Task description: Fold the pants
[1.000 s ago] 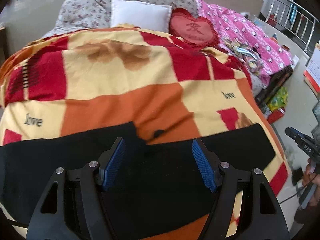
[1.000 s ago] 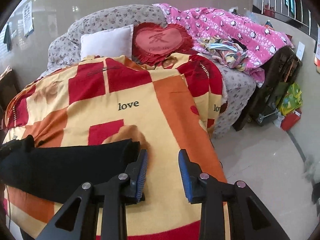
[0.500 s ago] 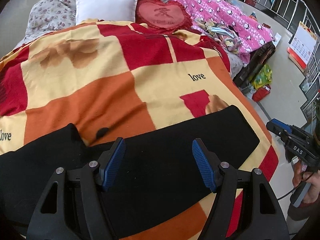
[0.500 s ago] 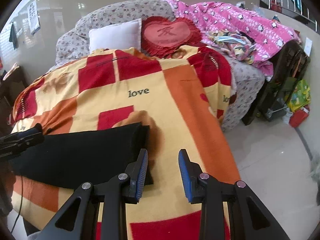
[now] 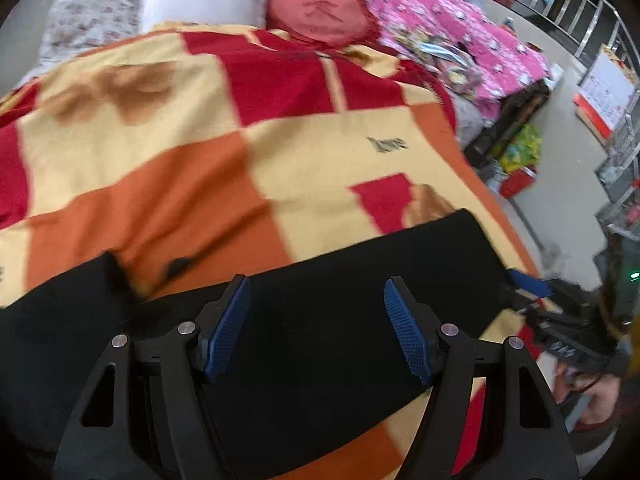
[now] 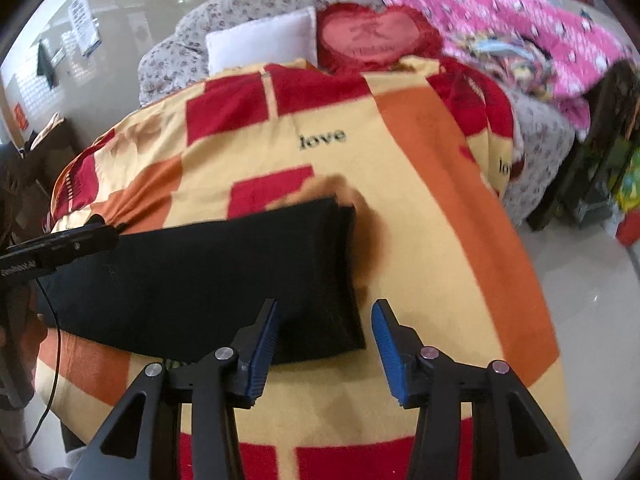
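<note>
Black pants (image 6: 200, 276) lie lengthwise across blanket (image 6: 420, 200), lower left of frame — hem end just ahead of right gripper (image 6: 324, 344), fingers spread, empty. Left gripper (image 5: 318, 330) spread over mid-leg.

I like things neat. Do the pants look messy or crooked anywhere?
Mostly neat: the black pants lie flat across the blanket. At the leg end, layer edges peek out unevenly. Both tools hover open.
</note>
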Action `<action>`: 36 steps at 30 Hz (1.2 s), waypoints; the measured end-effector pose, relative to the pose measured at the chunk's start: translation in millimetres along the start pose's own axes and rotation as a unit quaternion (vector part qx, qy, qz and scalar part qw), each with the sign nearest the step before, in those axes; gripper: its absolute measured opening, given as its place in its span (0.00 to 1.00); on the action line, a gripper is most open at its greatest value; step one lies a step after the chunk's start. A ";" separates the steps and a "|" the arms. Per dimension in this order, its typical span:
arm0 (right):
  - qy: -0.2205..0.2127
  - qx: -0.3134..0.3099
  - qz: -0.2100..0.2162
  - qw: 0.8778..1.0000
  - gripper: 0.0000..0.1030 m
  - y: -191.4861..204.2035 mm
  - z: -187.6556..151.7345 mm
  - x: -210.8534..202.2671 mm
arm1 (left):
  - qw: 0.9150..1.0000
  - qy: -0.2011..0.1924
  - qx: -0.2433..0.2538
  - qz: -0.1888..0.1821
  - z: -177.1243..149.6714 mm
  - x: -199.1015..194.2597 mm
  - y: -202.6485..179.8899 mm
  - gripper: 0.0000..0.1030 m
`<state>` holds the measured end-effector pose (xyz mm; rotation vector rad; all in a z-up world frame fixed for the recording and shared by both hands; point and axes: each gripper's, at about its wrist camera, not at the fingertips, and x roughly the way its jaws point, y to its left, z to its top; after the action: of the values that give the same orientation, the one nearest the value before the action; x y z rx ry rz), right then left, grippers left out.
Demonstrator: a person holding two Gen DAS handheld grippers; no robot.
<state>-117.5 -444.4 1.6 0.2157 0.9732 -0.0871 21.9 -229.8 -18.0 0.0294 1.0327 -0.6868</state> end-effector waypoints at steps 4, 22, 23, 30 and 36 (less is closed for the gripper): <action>0.000 0.035 0.036 0.999 0.45 -13.2 -6.0 5.6 | 0.999 0.022 0.027 -0.034 17.0 22.3 -27.7 0.67; -0.027 0.054 0.101 0.993 0.50 -29.1 -17.0 0.8 | 0.983 0.113 0.124 -0.076 58.7 114.2 -130.4 0.71; -0.027 0.054 0.111 0.992 0.50 -27.6 -17.6 1.3 | 0.982 0.114 0.135 -0.072 56.6 115.0 -133.0 0.71; -0.048 0.060 0.130 0.988 0.46 -22.9 -20.8 6.5 | 0.972 0.103 0.201 -0.070 48.9 114.6 -144.2 0.41; -0.055 0.056 0.134 0.988 0.16 -11.4 -12.5 12.8 | 0.976 0.096 0.160 -0.117 59.9 107.6 -120.5 0.13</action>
<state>-122.4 -452.4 -17.5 0.4389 0.8236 0.0919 38.7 -400.1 -37.1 0.2612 1.1106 -1.0773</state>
